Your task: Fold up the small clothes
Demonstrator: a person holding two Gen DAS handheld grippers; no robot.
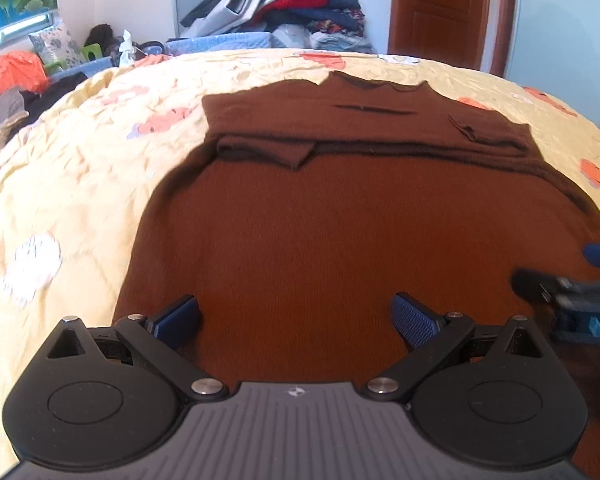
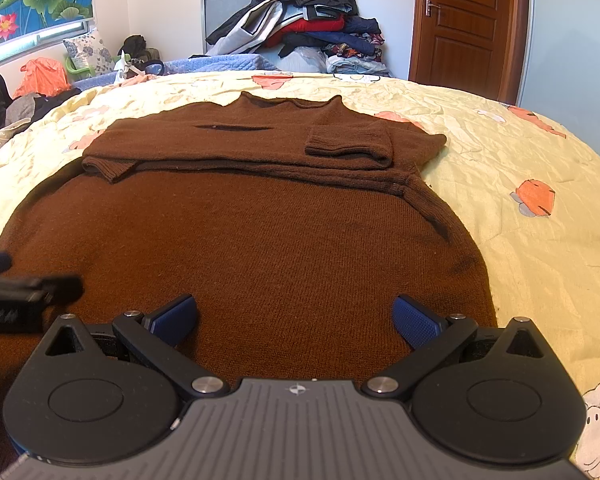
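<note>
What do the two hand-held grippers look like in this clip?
Both look identical. The left hand-held gripper and right hand-held gripper each have a grey ribbed body with a small star mark, two round black housings, black link arms with silver pivot screws, and blue textured fingers. No cables, hands or sleeves show.

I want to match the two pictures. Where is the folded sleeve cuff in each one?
Left wrist view: the sleeve cuff lies upper right on the brown sweater, small and blurred.
Right wrist view: the sleeve cuff lies right of centre, below the collar, clearly ribbed.
Shared landmark: the wooden door, top right in both.
</note>
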